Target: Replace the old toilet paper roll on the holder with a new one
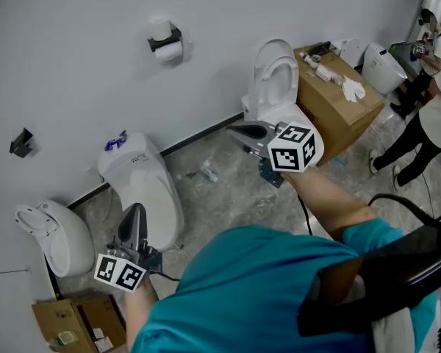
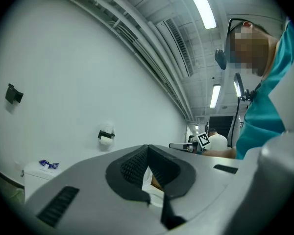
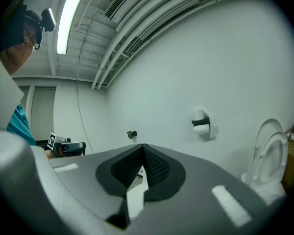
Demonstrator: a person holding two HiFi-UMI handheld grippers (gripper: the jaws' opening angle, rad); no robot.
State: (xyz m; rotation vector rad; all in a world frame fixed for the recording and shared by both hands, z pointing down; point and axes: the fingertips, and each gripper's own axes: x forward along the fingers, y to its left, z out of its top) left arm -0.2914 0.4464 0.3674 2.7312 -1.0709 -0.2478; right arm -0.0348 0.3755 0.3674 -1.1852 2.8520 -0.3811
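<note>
You are holding the left gripper (image 2: 147, 147) with its jaws pressed together, tips meeting and nothing caught between the ribbed pads. The right gripper (image 3: 143, 146) is showing the same: jaws pressed tight together, carrying nothing. Both are pointing level toward the white wall (image 1: 73, 65), well apart from each other. The left one is sitting low at your left side and the right one is reaching out ahead of your forearm (image 1: 331, 197).

The toilet paper holder (image 1: 165, 43) is sitting on that wall, a black bracket with a roll (image 1: 170, 51) hanging in it and a second roll (image 1: 160, 28) standing on top (it is lying well beyond both sets of tips). Past the left gripper a closed white toilet (image 1: 143, 179) is standing against the wall, with a small blue thing (image 1: 116, 141) lying on its top near the wall. Beyond the right gripper another toilet (image 1: 273, 76) is standing with its lid raised. A cardboard box (image 1: 331, 109) is sitting just beside it, a white glove (image 1: 353, 90) lying on top. A small black fitting (image 1: 20, 142) is sticking out of the wall far to the left. A person (image 1: 426, 116) is standing at the far right.
</note>
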